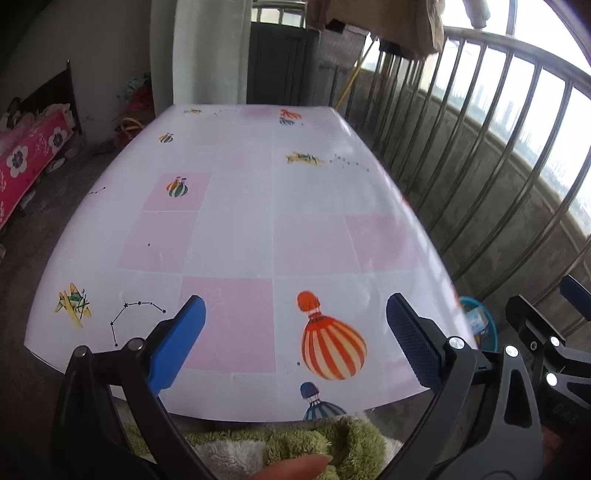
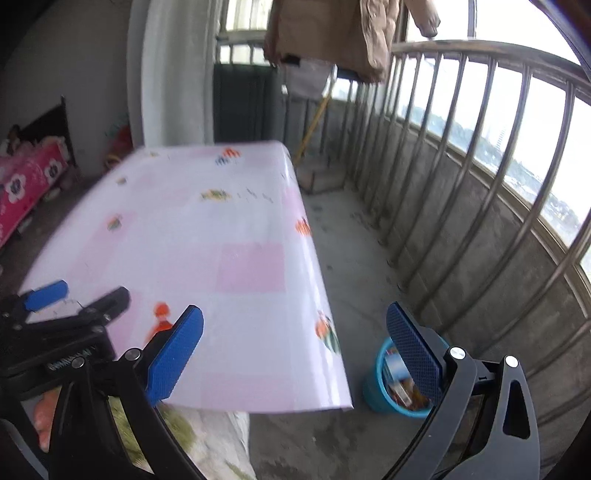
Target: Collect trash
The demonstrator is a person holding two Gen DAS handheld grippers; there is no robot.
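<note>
A blue bin stands on the concrete floor beside the table's near right corner, with wrappers and packets inside; part of the bin peeks past the table edge in the left wrist view. My left gripper is open over the near edge of the table, nothing between its blue pads. My right gripper is open too, held over the table's right corner and the floor, with the bin just behind its right pad. No loose trash shows on the balloon-print tablecloth.
A metal railing on a low concrete wall runs along the right. A coat hangs above the far end. A pink flowered bed sits at the left. A green fuzzy sleeve and a fingertip lie below the left gripper.
</note>
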